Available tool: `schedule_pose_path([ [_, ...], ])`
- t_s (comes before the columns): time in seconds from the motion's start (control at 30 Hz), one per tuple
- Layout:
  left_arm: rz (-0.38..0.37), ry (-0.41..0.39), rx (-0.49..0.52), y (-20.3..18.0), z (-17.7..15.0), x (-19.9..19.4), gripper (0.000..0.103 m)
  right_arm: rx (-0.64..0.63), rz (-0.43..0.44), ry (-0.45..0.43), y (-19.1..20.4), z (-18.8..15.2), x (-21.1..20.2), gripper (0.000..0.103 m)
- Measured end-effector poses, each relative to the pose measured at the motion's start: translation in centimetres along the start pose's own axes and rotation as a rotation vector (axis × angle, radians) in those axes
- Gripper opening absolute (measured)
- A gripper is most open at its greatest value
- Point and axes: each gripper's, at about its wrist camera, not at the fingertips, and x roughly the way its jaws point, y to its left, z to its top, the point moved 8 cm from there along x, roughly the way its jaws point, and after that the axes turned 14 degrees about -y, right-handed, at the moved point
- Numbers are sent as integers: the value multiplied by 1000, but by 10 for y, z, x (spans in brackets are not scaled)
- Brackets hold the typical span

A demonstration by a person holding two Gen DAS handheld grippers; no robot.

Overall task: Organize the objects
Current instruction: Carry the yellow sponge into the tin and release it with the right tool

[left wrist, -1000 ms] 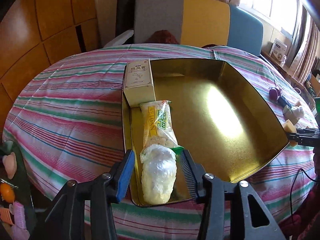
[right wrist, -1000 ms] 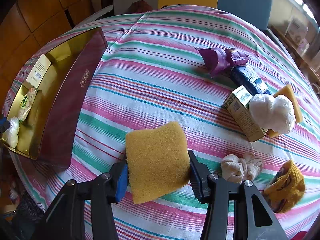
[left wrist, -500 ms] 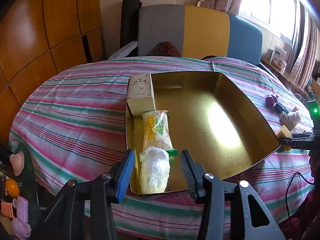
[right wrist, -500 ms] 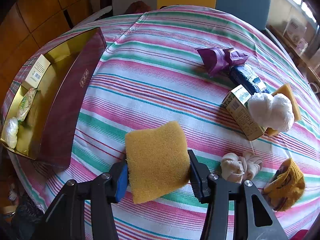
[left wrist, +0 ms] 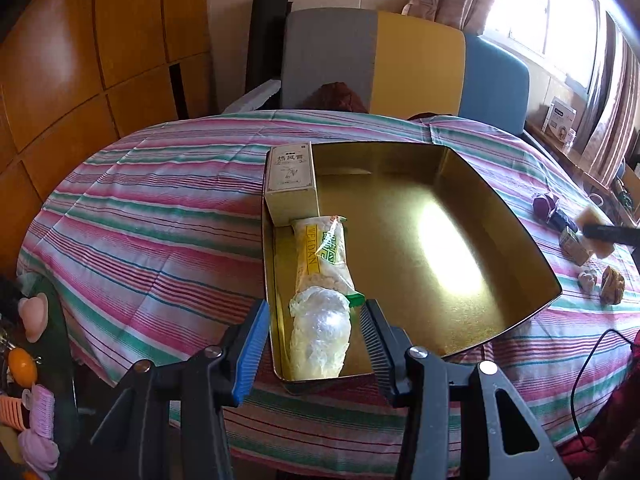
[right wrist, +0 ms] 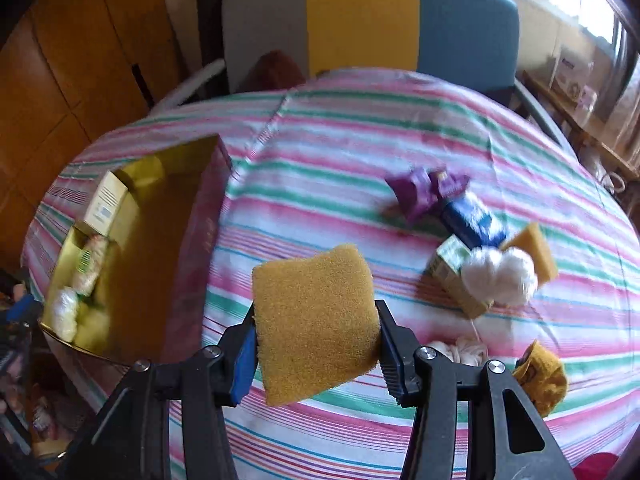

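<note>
Right hand-held gripper [right wrist: 316, 344] clenched on yellow sponge [right wrist: 314, 320], above bench [right wrist: 360, 152]; gold tin [left wrist: 420, 216] to its left, holding box [left wrist: 291, 182], snack packet [left wrist: 324, 256], plastic bundle [left wrist: 320, 332]; left hand-held gripper [left wrist: 314, 342] released, empty; several items to the right remain unsorted.

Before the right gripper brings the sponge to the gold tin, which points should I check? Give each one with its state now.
1. Grip on the yellow sponge: the right gripper is shut on it, both fingers pressing its sides. Ok.
2. Sponge lifted off the striped tablecloth: cannot tell; the picture is blurred.
3. Free floor in the gold tin: wide bare area on its right part. Ok.
4. Things already in the tin: cream box, snack packet and clear plastic bag lie in a row along the left wall. Ok.
5. Left gripper: open, empty, but hanging over the tin's near corner around the bag. Not ok; draw it back.
</note>
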Motion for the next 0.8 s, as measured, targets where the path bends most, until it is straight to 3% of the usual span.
schedule_pose_path([
  [0.17,41,-28,-49,23,6,-4,48,-48,101,-76,63,29,-20,52],
  [0.3,84,-40,-87,45,11,-5,48,-85,216,-66,129,33,-14,53],
  [0.47,114,-30,-120,62,8,-4,48,-153,272,49,206,7,31,53],
  [0.6,118,-21,-129,65,4,0,48,-161,266,162,240,-25,69,55],
  [0.8,117,-6,-129,65,-2,4,48,-162,387,212,284,-52,75,59],
])
